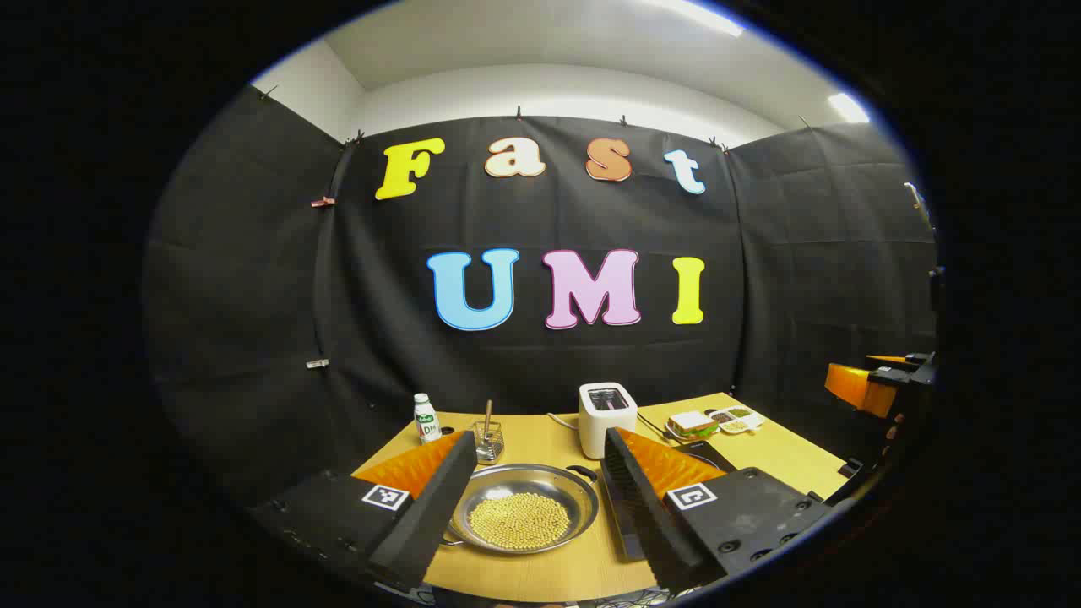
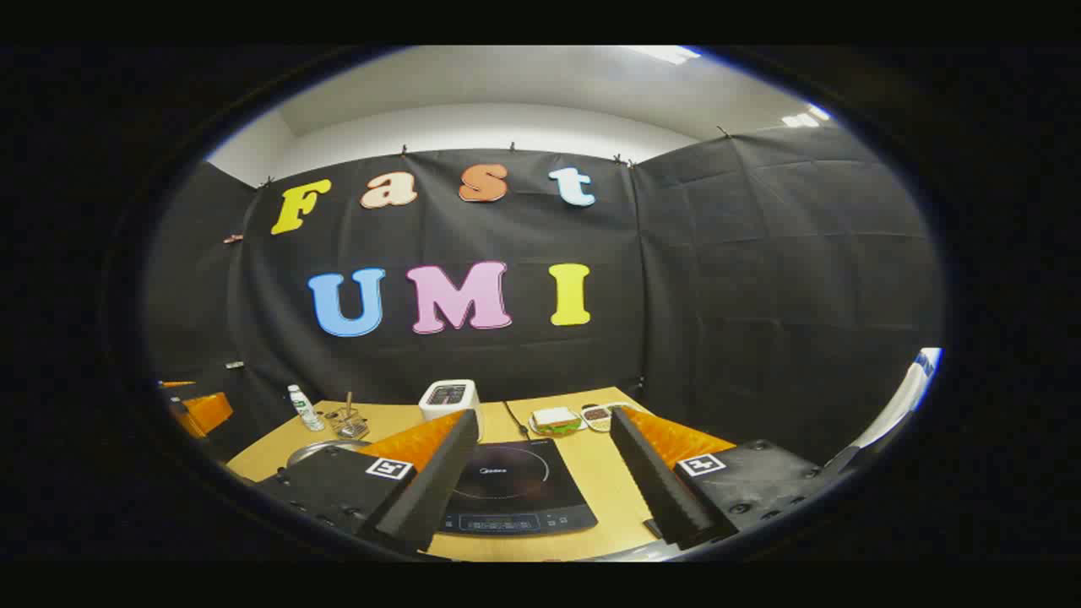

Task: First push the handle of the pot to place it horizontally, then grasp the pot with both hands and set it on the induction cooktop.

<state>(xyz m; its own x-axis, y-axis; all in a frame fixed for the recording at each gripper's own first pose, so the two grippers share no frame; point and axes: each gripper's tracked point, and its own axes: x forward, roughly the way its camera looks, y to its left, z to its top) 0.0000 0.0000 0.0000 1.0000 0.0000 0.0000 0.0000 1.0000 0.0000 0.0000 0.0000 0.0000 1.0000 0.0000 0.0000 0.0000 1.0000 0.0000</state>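
Note:
A shallow steel pot [image 1: 524, 507] holding yellow beans rests on the wooden table [image 1: 549, 439], seen between my left gripper's fingers. A dark loop handle [image 1: 581, 470] shows at its far right rim. My left gripper [image 1: 532, 498] hovers above it, open, holding nothing. In the right gripper view the black induction cooktop [image 2: 511, 485] lies between the fingers of my right gripper [image 2: 540, 477], which is open and empty. The pot's rim [image 2: 317, 450] peeks out left of the left finger. The right gripper [image 1: 878, 384] is also at the right edge of the left gripper view.
A white toaster [image 1: 606, 415] stands behind the pot, with a small bottle [image 1: 426, 419] and a glass holder with a stick [image 1: 487, 439] to the left. A sandwich [image 1: 692, 424] and small dishes [image 1: 736, 418] sit at the back right.

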